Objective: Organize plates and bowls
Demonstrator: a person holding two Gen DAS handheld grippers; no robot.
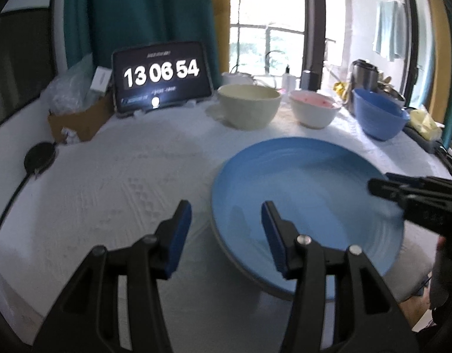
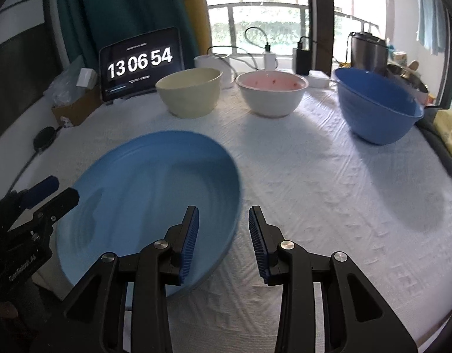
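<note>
A round, glossy blue plate lay near the front edge of a table under a white, woven-textured cloth. The left gripper and right gripper each straddled its rim, ribbed blue pads apart, clamping nothing. Behind stood three smooth rounded bowls: a cream bowl, a pink-lined white bowl, and a deep blue bowl.
</note>
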